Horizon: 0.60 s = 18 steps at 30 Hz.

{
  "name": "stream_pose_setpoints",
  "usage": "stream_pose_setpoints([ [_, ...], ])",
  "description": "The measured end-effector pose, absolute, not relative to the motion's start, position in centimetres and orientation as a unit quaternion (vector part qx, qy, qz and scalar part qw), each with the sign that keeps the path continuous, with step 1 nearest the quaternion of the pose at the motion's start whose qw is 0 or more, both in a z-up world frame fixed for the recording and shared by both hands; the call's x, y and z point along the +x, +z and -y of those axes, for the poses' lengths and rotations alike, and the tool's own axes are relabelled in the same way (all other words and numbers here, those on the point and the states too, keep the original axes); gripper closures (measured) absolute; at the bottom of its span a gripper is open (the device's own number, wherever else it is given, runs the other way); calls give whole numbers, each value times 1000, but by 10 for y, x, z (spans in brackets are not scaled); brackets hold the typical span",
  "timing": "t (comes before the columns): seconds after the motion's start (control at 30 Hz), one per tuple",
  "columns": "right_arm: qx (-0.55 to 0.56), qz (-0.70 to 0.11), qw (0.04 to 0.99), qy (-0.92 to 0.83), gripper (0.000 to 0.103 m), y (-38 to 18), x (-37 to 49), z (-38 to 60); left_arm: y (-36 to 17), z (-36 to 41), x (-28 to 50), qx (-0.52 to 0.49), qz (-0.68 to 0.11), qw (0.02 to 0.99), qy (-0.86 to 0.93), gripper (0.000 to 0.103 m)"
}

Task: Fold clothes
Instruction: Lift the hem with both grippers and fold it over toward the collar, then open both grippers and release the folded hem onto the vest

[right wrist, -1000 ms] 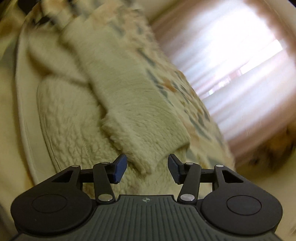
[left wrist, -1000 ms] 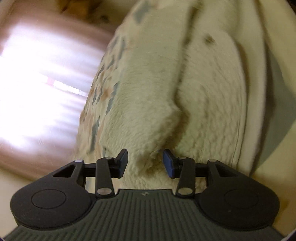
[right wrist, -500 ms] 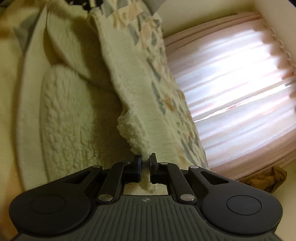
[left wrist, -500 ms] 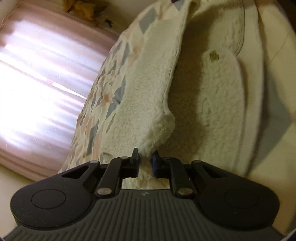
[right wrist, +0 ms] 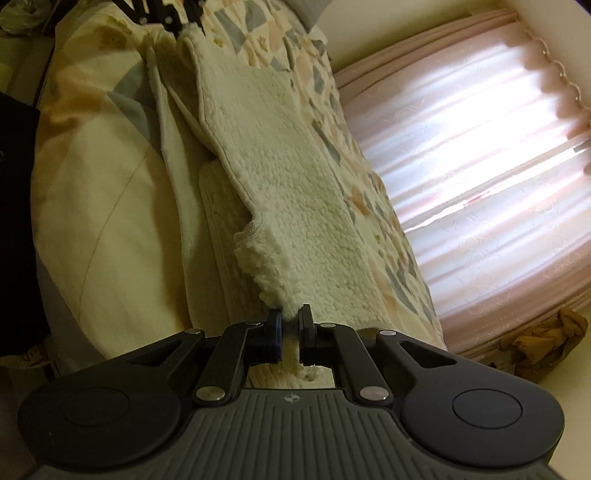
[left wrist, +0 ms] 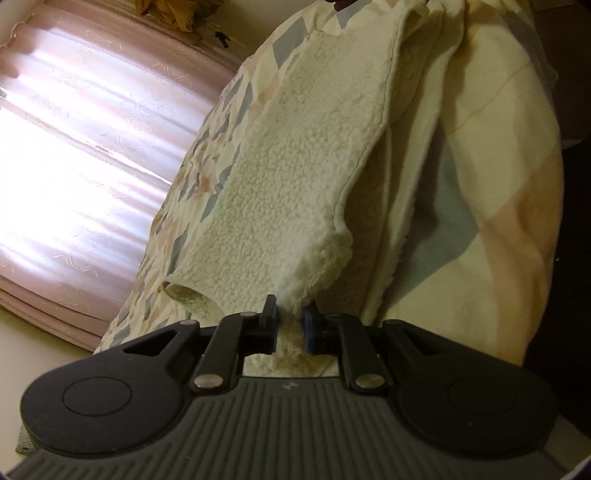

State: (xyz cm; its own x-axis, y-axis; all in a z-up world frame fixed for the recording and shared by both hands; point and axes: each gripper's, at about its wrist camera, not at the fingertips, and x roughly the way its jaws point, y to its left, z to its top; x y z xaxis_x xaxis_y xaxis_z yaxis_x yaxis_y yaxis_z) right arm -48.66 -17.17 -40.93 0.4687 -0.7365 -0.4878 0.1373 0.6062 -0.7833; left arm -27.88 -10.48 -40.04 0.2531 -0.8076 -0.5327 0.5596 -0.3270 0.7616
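Observation:
A cream fleece garment point(left wrist: 295, 177) lies stretched over a patterned quilt. In the left wrist view my left gripper point(left wrist: 290, 314) is shut on one fluffy end of it, and fleece bulges out between the pads. The right wrist view shows the same fleece garment point(right wrist: 295, 192) running away from my right gripper point(right wrist: 291, 317), which is shut on the opposite end. The left gripper point(right wrist: 181, 18) appears small at the top of that view, pinching the far end. The fabric hangs taut between the two grips, lifted off the rest of the garment beneath.
A quilt point(left wrist: 498, 155) with pastel patches covers the bed under the garment. Bright pink curtains point(right wrist: 480, 155) fill the window side. A brown crumpled cloth point(right wrist: 539, 339) lies on the floor by the curtain. A dark object point(right wrist: 14, 221) stands at the left edge.
Both grippers went from open around the fleece ends to shut on them. Both then pulled back, raising the fleece strip off the bed and stretching it between them.

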Motion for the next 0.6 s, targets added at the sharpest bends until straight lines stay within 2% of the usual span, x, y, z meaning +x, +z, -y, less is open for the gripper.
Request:
stream_pose_setpoints([
  [0.2, -347, -465, 767, -272, 95, -426, -478, 169, -421, 108, -282, 559, 107, 571, -592, 88],
  [0.23, -348, -471, 764, -273, 89, -427, -476, 169, -422, 106, -282, 559, 109, 572, -590, 88],
  [0.27, -351, -475, 759, -273, 76, -429, -474, 167, -422, 103, -281, 560, 109, 572, -589, 87],
  [0.33, -347, -479, 760, -270, 59, -426, -479, 163, -418, 98, -278, 559, 104, 573, -589, 86],
  [0.4, -329, -479, 768, -270, 59, -418, -486, 162, -402, 88, -267, 546, 74, 581, -599, 86],
  [0.47, -264, -467, 797, -278, 65, -396, -492, 170, -385, 80, -257, 528, 42, 590, -609, 88],
  [0.5, -228, -452, 815, -281, 67, -384, -494, 174, -373, 78, -251, 508, 24, 600, -617, 94],
  [0.6, -121, -387, 866, -291, 68, -352, -497, 189, -344, 82, -241, 429, -17, 632, -645, 96],
])
